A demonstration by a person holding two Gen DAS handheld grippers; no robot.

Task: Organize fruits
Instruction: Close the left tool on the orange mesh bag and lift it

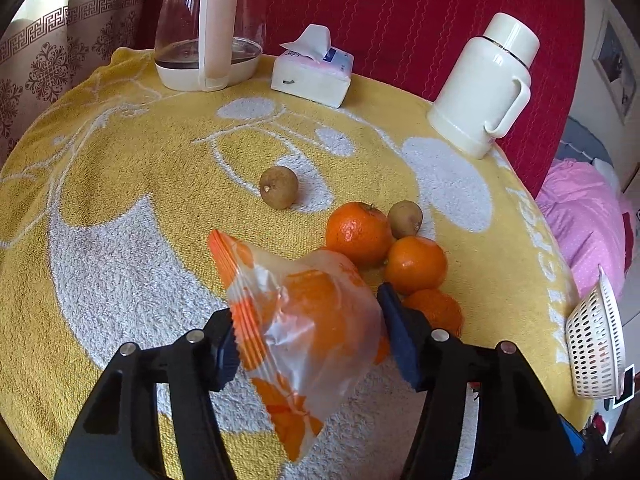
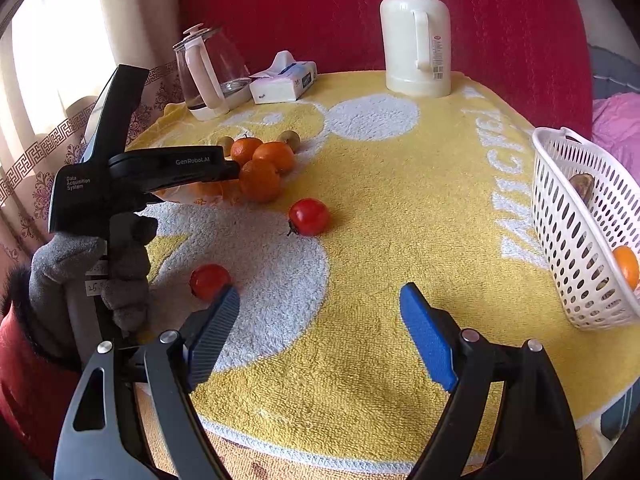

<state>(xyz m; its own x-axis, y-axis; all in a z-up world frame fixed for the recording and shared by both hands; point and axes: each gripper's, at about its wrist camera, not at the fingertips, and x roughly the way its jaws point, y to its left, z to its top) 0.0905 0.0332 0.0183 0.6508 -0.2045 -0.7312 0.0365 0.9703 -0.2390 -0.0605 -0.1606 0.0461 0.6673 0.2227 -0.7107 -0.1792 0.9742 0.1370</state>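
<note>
The wrapped orange, sealed in a clear packet with orange print, sat between the fingers of the left gripper, just in front of the cluster of loose oranges on the yellow towel covering the bench. The left finger pressed against the packet's crimped edge, while the right finger stood just beside the film; whether it touched could not be told, so the pinch looked only half made.

Behind the cluster lay two small brown fruits, one touching the oranges and one apart. Two red tomatoes lay nearer the person than the cluster, one of them just beside the left finger of the right gripper, whose fingers were spread wide with nothing between them. The white basket stood well apart from the cluster at the towel's right edge, already holding an orange and a dark fruit.

To do this step well, the fingers should probably bear on the fruit's body rather than on loose film, since a slick wrapper could slip or tear. The loose oranges beside the right finger could be nudged and roll, so a straight lift seems wise before carrying across to the basket.
</note>
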